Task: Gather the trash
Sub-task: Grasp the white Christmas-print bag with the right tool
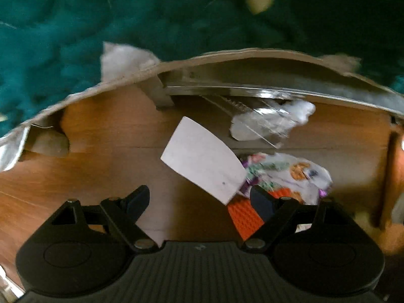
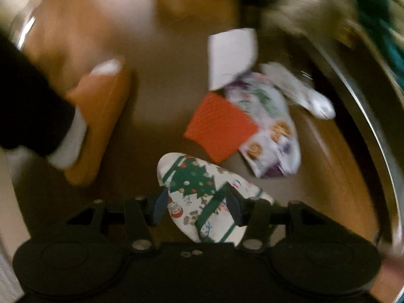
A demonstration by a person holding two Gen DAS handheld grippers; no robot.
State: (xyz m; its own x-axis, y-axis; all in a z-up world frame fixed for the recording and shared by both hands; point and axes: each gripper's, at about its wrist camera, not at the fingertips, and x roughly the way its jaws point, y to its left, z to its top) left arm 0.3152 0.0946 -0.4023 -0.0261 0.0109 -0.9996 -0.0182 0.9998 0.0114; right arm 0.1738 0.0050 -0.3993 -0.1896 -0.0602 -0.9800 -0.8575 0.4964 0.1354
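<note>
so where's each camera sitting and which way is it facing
Left wrist: on the left gripper, facing down at the wood floor beside a teal blanket; its open fingers show, nothing between them.
Right wrist: on the right gripper, facing down; its fingers flank a Christmas-print wrapper; a slippered foot shows.
Shared: white card, orange textured piece, cookie-print wrapper.

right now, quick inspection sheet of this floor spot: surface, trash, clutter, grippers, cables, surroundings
surface: wood floor, partly blurred.
job's things: white card, orange ribbed piece, printed wrapper, crumpled clear plastic lie loose close together; Christmas-print paper sits between the right gripper fingers.
clutter: orange slipper on a foot.
grippers: left gripper open, empty; right closed on the paper.
cables: nothing seen.
surroundings: teal blanket, cardboard edge.
</note>
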